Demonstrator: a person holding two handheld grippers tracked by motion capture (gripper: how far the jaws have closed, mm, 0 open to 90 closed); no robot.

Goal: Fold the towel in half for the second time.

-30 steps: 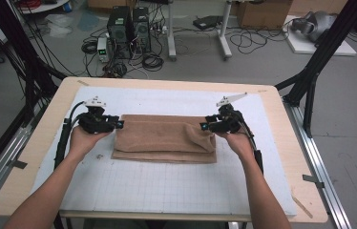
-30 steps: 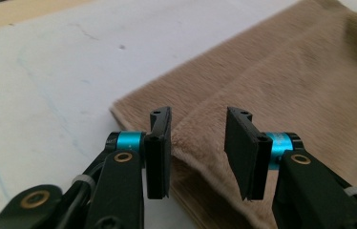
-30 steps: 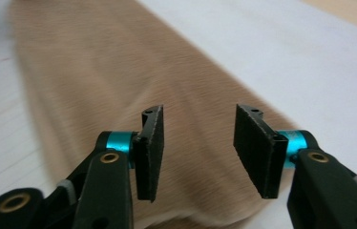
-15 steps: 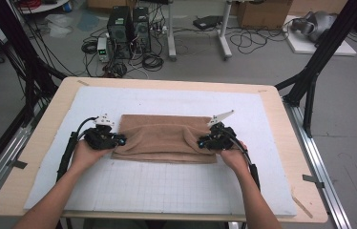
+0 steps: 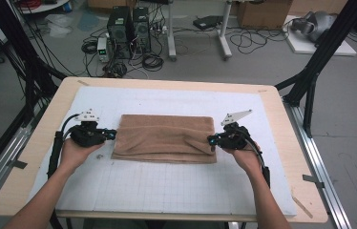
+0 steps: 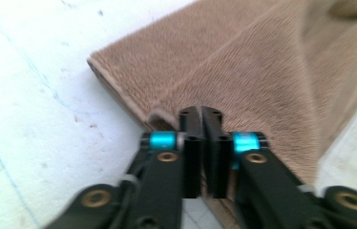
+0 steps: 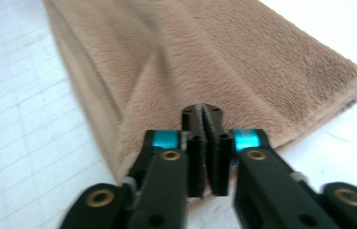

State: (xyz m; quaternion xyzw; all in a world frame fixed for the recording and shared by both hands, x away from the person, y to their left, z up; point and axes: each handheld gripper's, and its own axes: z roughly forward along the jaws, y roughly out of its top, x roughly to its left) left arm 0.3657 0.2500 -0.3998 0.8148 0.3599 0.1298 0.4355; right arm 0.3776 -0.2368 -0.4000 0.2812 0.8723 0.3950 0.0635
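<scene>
**Q:** On the white gridded mat (image 5: 167, 191), where does the folded brown towel (image 5: 164, 138) lie?

**A:** It lies flat at the middle of the mat, long side across the wooden table (image 5: 38, 143), between the two hands.

**Q:** How does the left gripper (image 5: 111, 135) stand?

**A:** It sits at the towel's left short edge. The left gripper view shows its jaws pressed together over that edge; whether any cloth is pinched between them cannot be told.

**Q:** And the right gripper (image 5: 211, 140)?

**A:** It sits at the towel's right short edge. The right gripper view shows its jaws drawn together above the pile; a grip on cloth cannot be told.
</scene>
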